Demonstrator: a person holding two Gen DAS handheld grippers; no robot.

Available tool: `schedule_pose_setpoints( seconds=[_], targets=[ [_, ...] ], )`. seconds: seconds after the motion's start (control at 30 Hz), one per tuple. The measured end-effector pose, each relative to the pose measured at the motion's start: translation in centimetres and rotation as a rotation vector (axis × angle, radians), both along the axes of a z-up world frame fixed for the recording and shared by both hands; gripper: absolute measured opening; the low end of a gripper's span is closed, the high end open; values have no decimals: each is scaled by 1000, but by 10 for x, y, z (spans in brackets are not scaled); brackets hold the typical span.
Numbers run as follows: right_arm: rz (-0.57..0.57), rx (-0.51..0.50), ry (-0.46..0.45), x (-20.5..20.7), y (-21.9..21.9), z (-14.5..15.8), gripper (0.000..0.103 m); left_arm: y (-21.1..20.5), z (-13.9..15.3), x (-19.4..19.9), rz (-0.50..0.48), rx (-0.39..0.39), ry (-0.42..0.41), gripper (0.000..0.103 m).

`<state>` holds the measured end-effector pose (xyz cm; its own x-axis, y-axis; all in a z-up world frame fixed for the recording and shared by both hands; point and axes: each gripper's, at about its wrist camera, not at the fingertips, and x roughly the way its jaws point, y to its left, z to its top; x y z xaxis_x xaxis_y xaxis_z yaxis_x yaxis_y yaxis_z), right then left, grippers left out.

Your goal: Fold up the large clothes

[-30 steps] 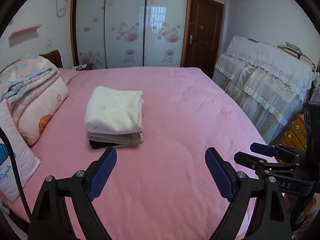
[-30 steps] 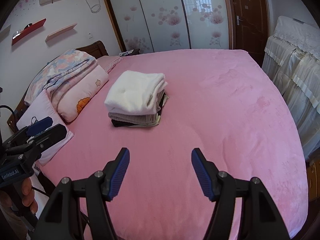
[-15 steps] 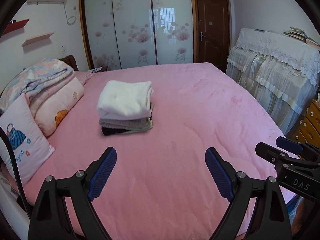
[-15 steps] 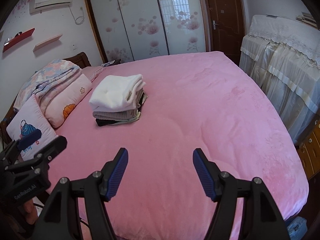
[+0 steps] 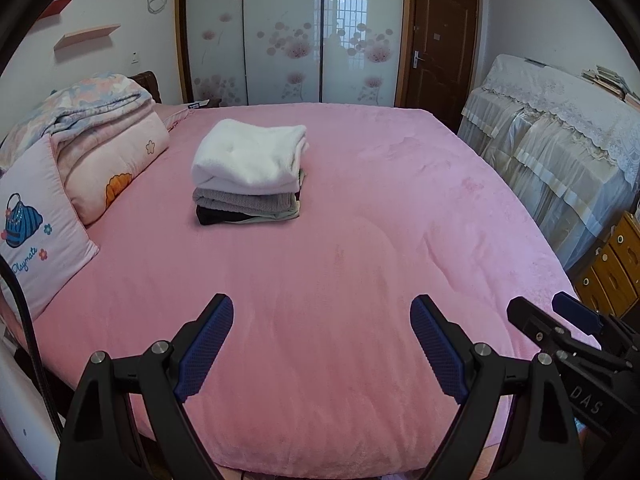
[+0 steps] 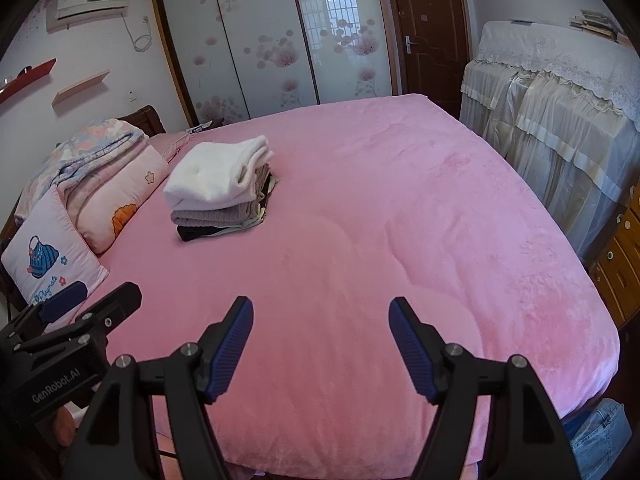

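Folded clothes stack point(image 5: 250, 172) lay ahead-left of both grippers, toward the bed's point(image 5: 360, 280) headboard edge; left gripper point(image 5: 322, 344) nearer; right gripper point(image 6: 320, 344) and left: jaws spread, empty.

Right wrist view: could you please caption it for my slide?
Open right gripper over pink bed; folded clothes stack beyond.

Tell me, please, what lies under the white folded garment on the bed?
Under the white garment lie a grey folded piece, a pale greenish edge, then a black one. Their covered parts stay hidden.
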<state>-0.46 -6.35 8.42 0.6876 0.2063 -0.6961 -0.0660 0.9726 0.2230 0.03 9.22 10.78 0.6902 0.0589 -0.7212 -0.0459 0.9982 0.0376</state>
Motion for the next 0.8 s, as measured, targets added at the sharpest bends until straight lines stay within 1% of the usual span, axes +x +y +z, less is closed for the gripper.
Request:
schedule_pose_setpoints(
  seconds=[0.13, 0.27, 0.8],
  targets=[
    [14, -15, -2, -4, 10, -4, 73, 0, -5, 1, 0, -1, 18, 89],
    [6, -31, -7, -4, 12, -5, 73, 0, -10, 1, 3, 11, 19, 89],
    [-6, -34, 17, 4, 23, -12, 73, 6, -24, 8, 23, 1, 55, 89]
  ],
)
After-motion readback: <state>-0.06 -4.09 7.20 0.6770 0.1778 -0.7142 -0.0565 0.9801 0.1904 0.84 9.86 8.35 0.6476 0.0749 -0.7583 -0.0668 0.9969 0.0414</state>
